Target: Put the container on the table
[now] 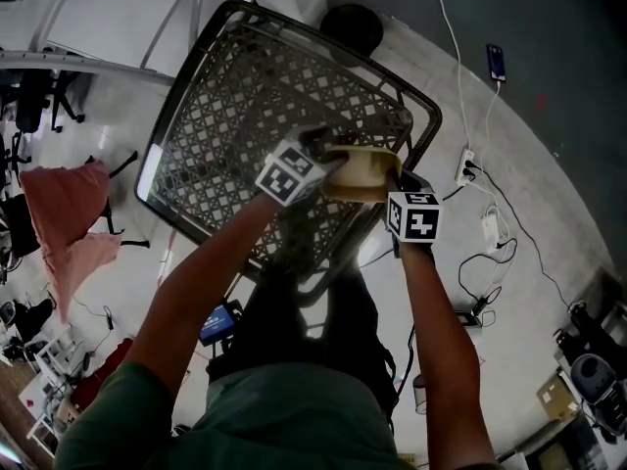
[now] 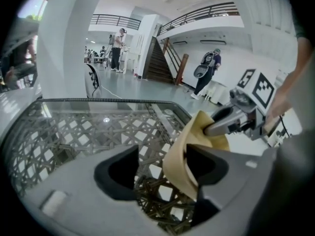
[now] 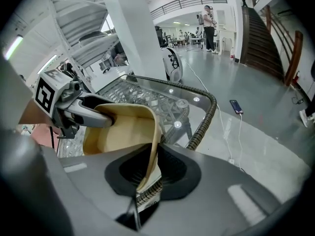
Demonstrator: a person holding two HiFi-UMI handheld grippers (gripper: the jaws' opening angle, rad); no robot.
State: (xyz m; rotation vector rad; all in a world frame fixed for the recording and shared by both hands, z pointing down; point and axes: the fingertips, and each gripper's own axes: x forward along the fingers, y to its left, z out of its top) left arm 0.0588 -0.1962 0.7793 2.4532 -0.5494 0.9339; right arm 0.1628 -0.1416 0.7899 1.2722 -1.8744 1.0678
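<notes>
Tan, soft-walled container point(image 1: 361, 172) held at the near edge of the glass-topped wicker-lattice surface point(image 1: 245, 96), close to its right corner. Pinched on one wall by the right gripper point(image 3: 150, 168), jaws almost together with the thin wall pressed between them. Flanked on the opposite side by the left gripper point(image 2: 162, 168), jaws standing wide apart, container wall between them, lying against the right jaw only, well clear of the left one. Cannot tell whether resting on the glass or just above it. Beyond the surface's right edge, down on the floor point(image 1: 549, 27): phone point(image 1: 497, 63) on a white cable point(image 1: 446, 27).
</notes>
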